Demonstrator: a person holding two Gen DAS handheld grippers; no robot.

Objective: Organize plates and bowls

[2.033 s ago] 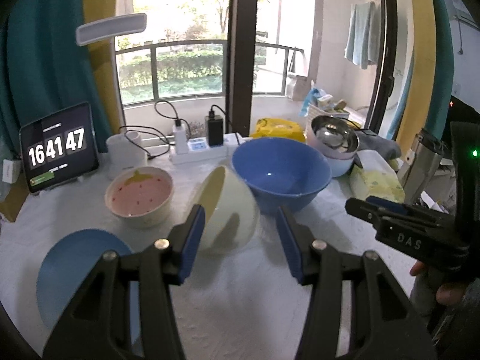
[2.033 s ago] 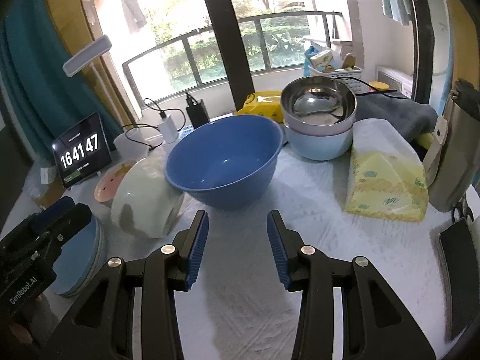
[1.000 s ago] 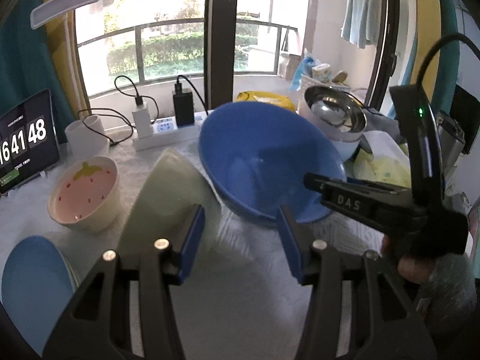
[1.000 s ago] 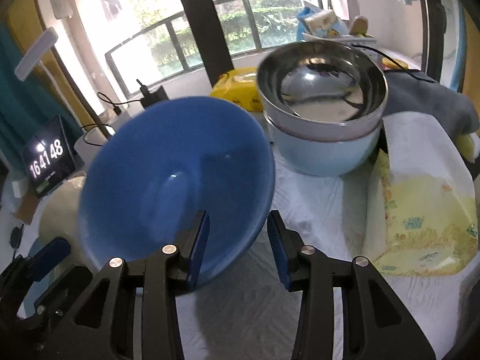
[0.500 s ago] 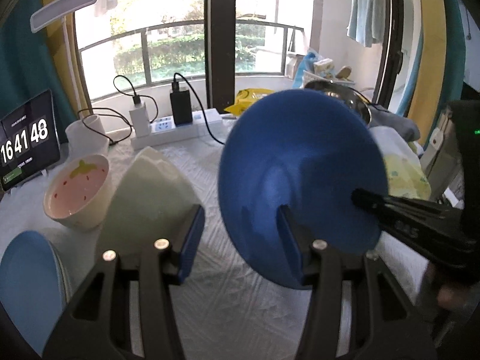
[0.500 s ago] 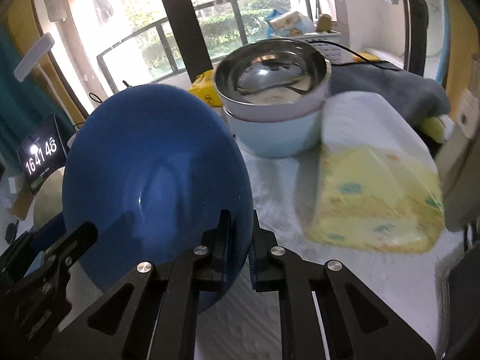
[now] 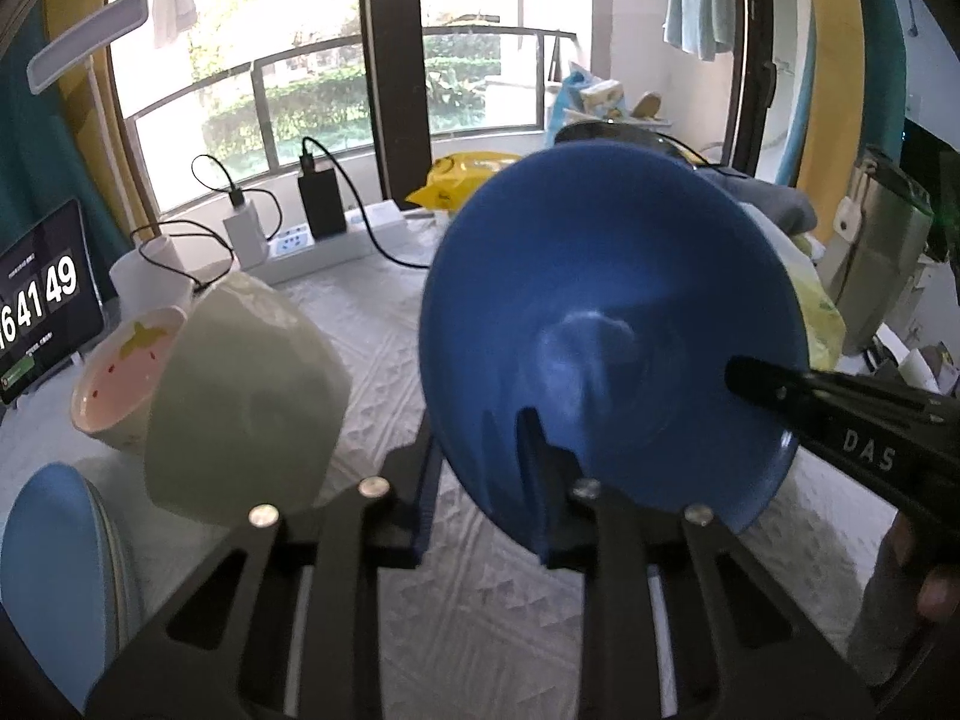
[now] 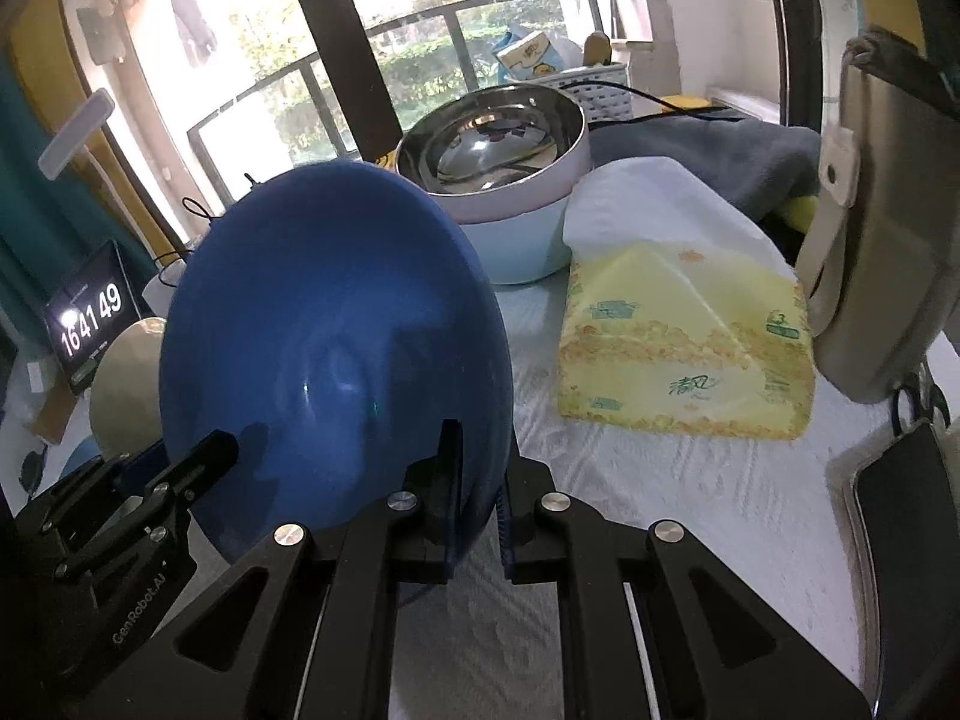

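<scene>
Left wrist view looks into the blue bowl, tipped up on edge above the white cloth. The left gripper has its fingers pinched on the bowl's lower rim, and the right gripper, marked "DAS", grips the opposite edge. Only this view catches the strawberry bowl and the cream bowl on its side. Right wrist view has the right gripper clamped over the rim, plus the steel bowl, the tissue pack and "GenRobot.AI" on the other tool. The clock reads 164149.
</scene>
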